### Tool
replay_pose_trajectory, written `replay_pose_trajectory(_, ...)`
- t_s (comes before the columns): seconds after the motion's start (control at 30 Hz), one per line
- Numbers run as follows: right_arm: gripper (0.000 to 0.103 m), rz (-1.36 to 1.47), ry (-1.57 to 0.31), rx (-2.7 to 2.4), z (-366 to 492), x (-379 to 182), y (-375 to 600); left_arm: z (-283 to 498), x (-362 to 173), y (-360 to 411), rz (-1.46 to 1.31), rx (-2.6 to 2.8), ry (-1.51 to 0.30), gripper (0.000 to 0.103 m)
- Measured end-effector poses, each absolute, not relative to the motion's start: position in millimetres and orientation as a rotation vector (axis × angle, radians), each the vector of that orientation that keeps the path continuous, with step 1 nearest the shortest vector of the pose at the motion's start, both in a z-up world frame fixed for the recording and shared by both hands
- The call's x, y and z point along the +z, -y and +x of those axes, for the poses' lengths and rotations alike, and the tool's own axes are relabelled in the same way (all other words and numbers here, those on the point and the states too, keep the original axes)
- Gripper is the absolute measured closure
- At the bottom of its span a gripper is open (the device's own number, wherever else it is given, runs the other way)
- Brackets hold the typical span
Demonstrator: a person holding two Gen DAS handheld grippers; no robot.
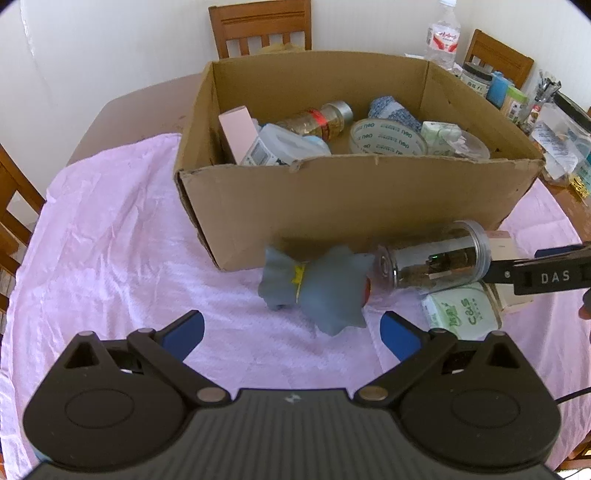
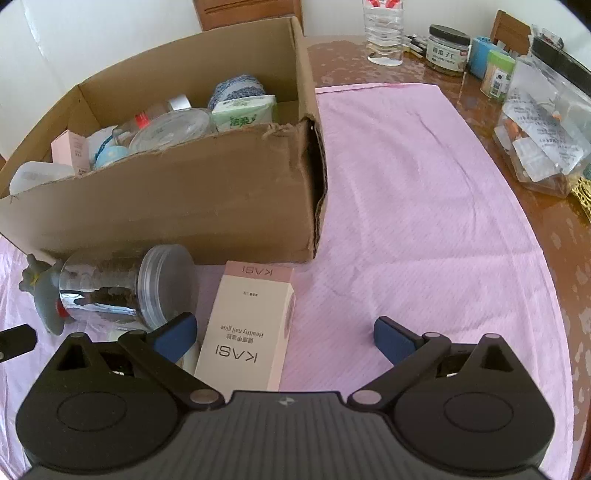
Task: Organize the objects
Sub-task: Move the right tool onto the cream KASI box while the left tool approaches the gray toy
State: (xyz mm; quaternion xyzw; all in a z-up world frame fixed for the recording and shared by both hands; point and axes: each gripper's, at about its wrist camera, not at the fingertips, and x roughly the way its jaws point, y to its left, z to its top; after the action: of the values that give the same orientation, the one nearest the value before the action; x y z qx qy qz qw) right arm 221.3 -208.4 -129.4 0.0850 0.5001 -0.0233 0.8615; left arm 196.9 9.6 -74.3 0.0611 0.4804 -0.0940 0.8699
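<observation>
- The left gripper is held low over the pink cloth with its jaws spread wide and nothing between them; the spread seems chosen to take in the grey soft toy lying just ahead of it.
- The right gripper is likewise gaping and empty, and is aimed along the pink KASI carton, which lies flat between its fingers but is not touched by them.
- The carton is laid lengthwise toward the tongs, so its narrow sides are offered for a pinch.
- A clear jar is seen on its side between toy and carton, touching the toy; being round, it is judged likely to roll if nudged.
- A green tissue pack is partly hidden under the jar.
- These loose things are gathered close against the near wall of the cardboard box, presumably awaiting placement inside.
- The box is set toward the cloth's far edge, open-topped, already holding a tape roll, a bottle and other packs.
- Jars and a water bottle are left on the bare tabletop's far right corner.
</observation>
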Motion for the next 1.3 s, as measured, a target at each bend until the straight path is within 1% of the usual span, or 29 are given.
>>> replay_pose_trajectory(0.17, 0.000, 0.062, -1.067, -0.087, 228, -133, 214, 205, -78, -5, 0.120, -0.205, -1.013, 0.002)
replay_pose_trajectory(0.47, 0.000, 0.053, -1.115, -0.112, 222, -137, 240, 217, -84, -3, 0.120, -0.207, -1.026, 0.002)
replay_pose_trajectory(0.6, 0.000, 0.000, -1.130, -0.100, 212, -135, 245, 221, -89, -3, 0.120, -0.210, -1.036, 0.002)
replay_pose_trajectory(0.8, 0.000, 0.006, -1.147, -0.119, 198, -135, 255, 226, -95, -4, 0.154, -0.235, -1.042, 0.002)
replay_pose_trajectory(1.03, 0.000, 0.076, -1.164, -0.262, 196, -131, 270, 230, -98, -1, 0.184, -0.260, -1.052, 0.002)
replay_pose_trajectory(1.3, 0.000, 0.267, -1.149, -0.146, 205, -129, 254, 230, -98, 0, 0.188, -0.291, -1.053, 0.002)
